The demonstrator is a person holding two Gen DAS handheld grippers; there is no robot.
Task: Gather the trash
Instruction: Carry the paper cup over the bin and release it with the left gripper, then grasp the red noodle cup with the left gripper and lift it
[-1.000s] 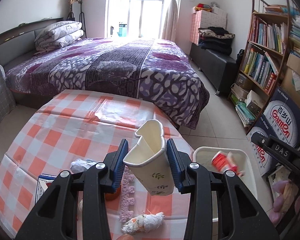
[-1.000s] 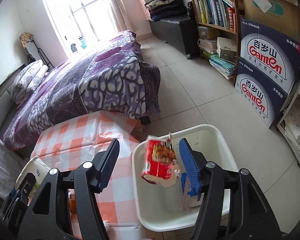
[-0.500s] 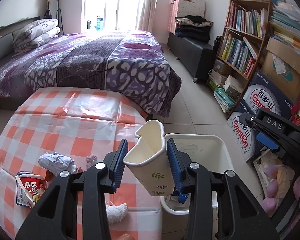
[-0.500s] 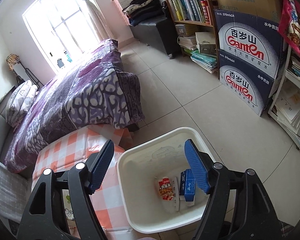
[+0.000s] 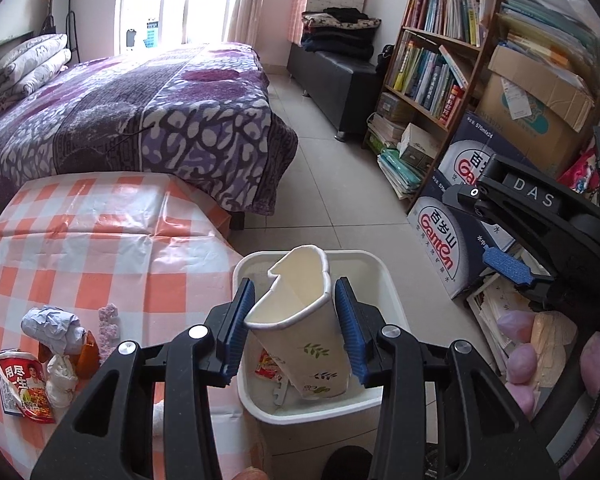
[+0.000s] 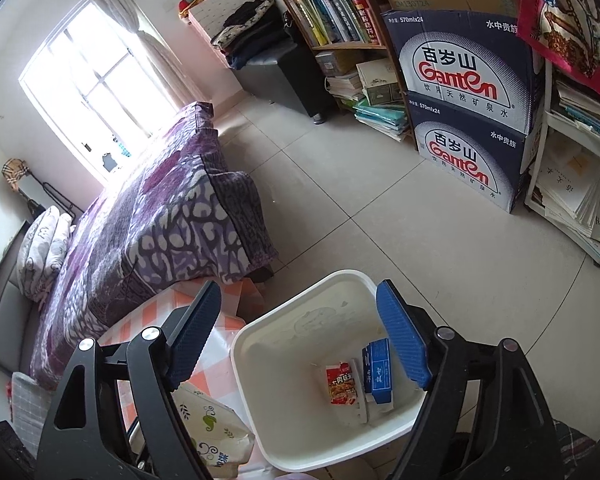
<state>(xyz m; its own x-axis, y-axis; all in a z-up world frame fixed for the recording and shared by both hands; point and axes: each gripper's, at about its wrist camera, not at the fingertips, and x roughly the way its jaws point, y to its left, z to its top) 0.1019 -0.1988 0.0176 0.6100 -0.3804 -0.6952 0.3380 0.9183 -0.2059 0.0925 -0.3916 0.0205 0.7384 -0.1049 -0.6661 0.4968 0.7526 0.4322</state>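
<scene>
Left wrist view: left gripper (image 5: 296,330) pinching crushed paper cup (image 5: 300,332), both blue pads pressed on its sides, rim squashed, leaf print on wall. Cup tilted, hanging above white bin (image 5: 372,276), which stands on floor just beside tabletop's right edge. Red snack wrapper (image 5: 266,368) visible at bin bottom, partly behind cup. On checked tablecloth (image 5: 100,248), near front-left corner: crumpled blue-grey paper ball (image 5: 52,326), red snack packet (image 5: 22,386), white wad (image 5: 60,380), small amber piece (image 5: 87,354), pink lace scrap (image 5: 108,320), all bunched close. Right gripper (image 5: 504,266) at far right of view, one blue pad seen; gloved hand (image 5: 540,360) beneath it.

Right wrist view: right gripper (image 6: 300,340) over bin (image 6: 300,312), tongs spread wide, have just been opening, nothing between pads. In bin: red wrapper (image 6: 342,384) and blue carton (image 6: 378,372) lying side by side, touching, on white scrap. Cup (image 6: 208,428) low left, leaf print showing, just beside bin's left rim. Tablecloth corner (image 6: 220,344) behind left finger.
</scene>
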